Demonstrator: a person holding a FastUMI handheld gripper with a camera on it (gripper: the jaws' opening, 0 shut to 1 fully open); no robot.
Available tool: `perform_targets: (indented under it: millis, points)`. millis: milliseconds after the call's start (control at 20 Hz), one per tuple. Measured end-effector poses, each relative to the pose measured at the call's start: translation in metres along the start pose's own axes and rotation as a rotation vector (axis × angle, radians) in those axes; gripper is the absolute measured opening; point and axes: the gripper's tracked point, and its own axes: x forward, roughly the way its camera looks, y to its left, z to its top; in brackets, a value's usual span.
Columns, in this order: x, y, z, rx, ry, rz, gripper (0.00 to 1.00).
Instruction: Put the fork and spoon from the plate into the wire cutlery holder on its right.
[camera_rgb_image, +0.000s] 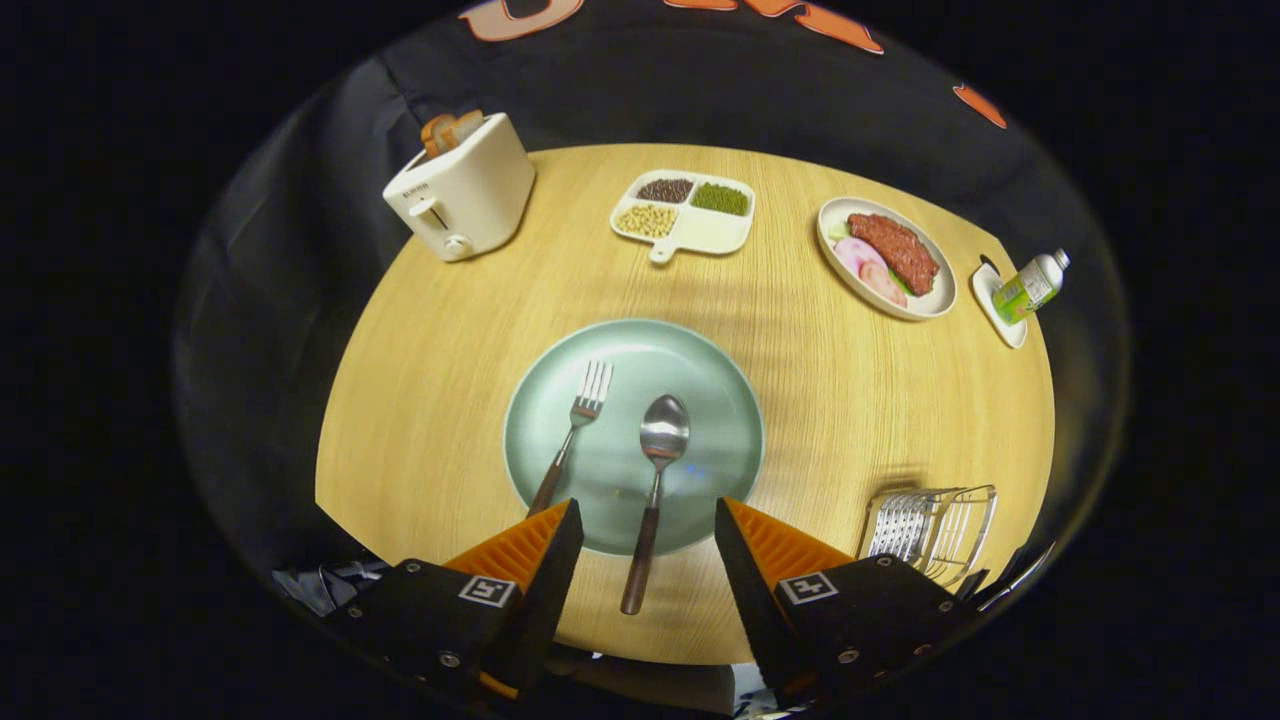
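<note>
The spoon (655, 470) lies on the plate (715, 400), bowl up and far from me, with its dark handle sticking out over the near rim onto the table (450, 330). That handle sits right between my fingers, so I think I am lined up to grab the spoon first. The fork (575, 430) lies beside it on the left, tilted, its handle near my left finger. My gripper (648, 520) is wide open and holds nothing; the fingers do not touch the spoon.

The holder (935, 525) stands on the table to the right of the plate, just past my right finger. It is close, so the trip should be short.

Farther back are a toaster (462, 190), a tray (690, 215) of beans, a dish (885, 257) of meat and a bottle (1032, 285).
</note>
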Motion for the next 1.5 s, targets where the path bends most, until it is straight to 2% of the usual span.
perform_targets:
  millis: [200,350,750,1150,1500]
  points:
    - [0.024,0.000,-0.012,-0.003,0.089,-0.028,0.69]
    - [0.040,0.005,-0.019,0.035,0.143,-0.029,0.56]
    - [0.067,0.001,-0.023,0.055,0.181,-0.083,0.22]
    - [0.070,0.005,-0.017,0.088,0.141,-0.036,0.08]
    - [0.050,0.004,0.000,0.131,0.037,0.017,0.07]
